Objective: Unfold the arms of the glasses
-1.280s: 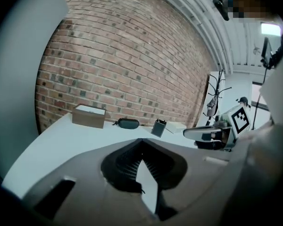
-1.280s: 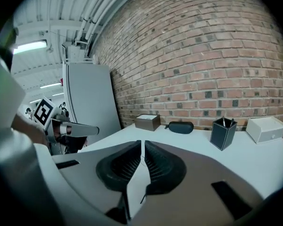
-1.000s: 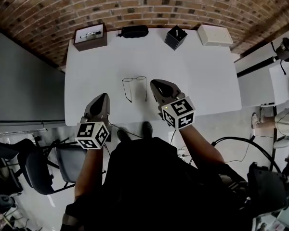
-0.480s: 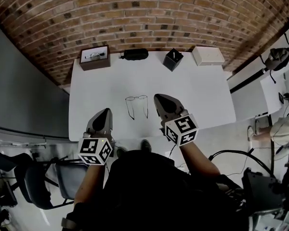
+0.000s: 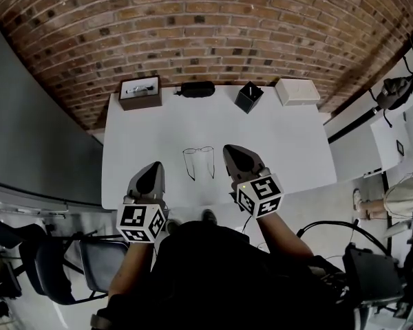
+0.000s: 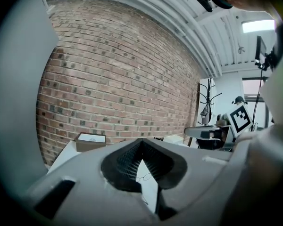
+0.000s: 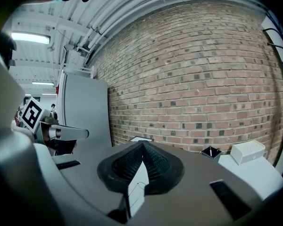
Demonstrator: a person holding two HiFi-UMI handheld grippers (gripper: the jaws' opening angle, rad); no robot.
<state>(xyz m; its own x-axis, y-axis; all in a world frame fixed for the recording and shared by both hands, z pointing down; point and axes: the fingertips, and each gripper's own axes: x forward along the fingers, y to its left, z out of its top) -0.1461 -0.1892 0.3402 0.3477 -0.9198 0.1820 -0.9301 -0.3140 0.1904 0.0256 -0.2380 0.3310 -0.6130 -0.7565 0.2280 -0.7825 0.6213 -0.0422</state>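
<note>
Head view: you're holding the left gripper (image 5: 153, 167) and right gripper (image 5: 232, 150) over the near table (image 5: 282, 136) edge, with the glasses (image 5: 199, 161) lying between them, arms looking already swung out. Left gripper view, then right gripper view: both tongs are pressing together on nothing, so I'd just be backing off gently, not bumping the frame.

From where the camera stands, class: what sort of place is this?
Probably a lab or workshop room, not a home: a plain white table set against a bare brick wall, with an office chair beside it.
</note>
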